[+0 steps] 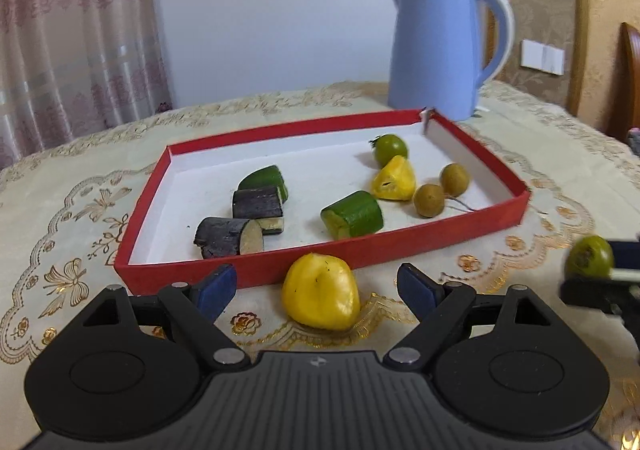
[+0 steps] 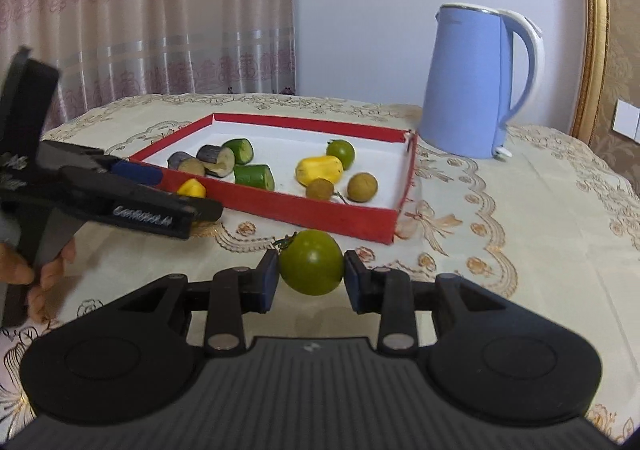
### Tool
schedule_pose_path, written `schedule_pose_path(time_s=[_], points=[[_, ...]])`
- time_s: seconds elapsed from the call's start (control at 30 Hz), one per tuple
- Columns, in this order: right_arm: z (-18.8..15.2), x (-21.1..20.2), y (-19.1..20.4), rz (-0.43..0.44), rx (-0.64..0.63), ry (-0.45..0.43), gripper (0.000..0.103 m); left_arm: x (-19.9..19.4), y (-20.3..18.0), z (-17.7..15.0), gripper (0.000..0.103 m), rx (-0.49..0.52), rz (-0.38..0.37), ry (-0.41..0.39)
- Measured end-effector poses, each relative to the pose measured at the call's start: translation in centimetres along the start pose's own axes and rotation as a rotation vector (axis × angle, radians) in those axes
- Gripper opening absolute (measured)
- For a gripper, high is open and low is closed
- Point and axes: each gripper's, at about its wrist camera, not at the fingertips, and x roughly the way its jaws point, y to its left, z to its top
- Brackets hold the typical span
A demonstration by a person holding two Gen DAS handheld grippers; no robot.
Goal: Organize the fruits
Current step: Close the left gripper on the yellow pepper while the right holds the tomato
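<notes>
Left wrist view: left gripper [image 1: 316,286] jaws stand wide apart, nothing between the pads; a yellow fruit piece [image 1: 320,292] lies on the tablecloth [image 1: 80,177] in the gap between the fingers, touching neither, just outside the near wall of the red tray [image 1: 400,246]. Inside the tray: two dark eggplant pieces [image 1: 230,236] and a green cucumber piece [image 1: 266,178] toward the left half; a second cucumber piece [image 1: 352,214] near the near wall at centre; a green round fruit [image 1: 390,149], a second yellow piece [image 1: 394,179] and two brown longans [image 1: 440,189] toward the right wall. A blue kettle [image 1: 436,49] stands on the table beyond the tray's far right corner. At the right edge of the view the right gripper [image 1: 600,274] shows partly, with a green tomato [image 1: 590,257] at its tip. Right wrist view: right gripper [image 2: 311,276] is clamped on the green tomato [image 2: 311,268], both blue pads pressing its sides, held off the cloth just before the tray's [image 2: 320,215] near wall, toward its right corner. The left gripper [image 2: 160,189] reaches in from the left, a hand [image 2: 36,274] on its grip; the yellow piece [image 2: 191,187] shows between its fingers, outside the tray. Kettle [image 2: 472,89] stands beyond the tray's right corner.
</notes>
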Motion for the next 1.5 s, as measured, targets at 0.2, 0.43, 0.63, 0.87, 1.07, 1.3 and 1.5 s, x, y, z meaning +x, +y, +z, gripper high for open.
schedule_pose_path(time_s=[0.2, 0.43, 0.63, 0.87, 1.07, 1.3, 1.5], points=[[-0.6, 0.2, -0.8, 0.016, 0.012, 0.003, 0.032, 1.5, -0.2, 0.0, 0.088, -0.027, 0.057, 0.048], [-0.8, 0.4, -1.2, 0.027, 0.024, 0.003, 0.032, 1.8, -0.5, 0.0, 0.088, -0.025, 0.086, 0.051], [-0.9, 0.3, -1.3, 0.028, 0.024, 0.003, 0.032, 1.7, -0.5, -0.1, 0.073, -0.022, 0.095, 0.046], [-0.9, 0.3, -1.1, 0.032, 0.02, 0.004, 0.032, 1.5, -0.6, -0.1, 0.055, -0.013, 0.063, 0.046], [-0.8, 0.2, -1.0, 0.03, 0.02, 0.003, 0.032, 1.0, -0.9, -0.3, 0.04, 0.014, 0.037, 0.045], [-0.9, 0.1, -1.1, 0.032, 0.029, -0.005, 0.032, 0.2, 0.0, -0.8, 0.039, 0.002, 0.005, 0.046], [-1.0, 0.3, -1.2, 0.041, 0.029, -0.002, 0.032, -0.3, -0.1, -0.9, 0.039, 0.005, -0.019, 0.039]])
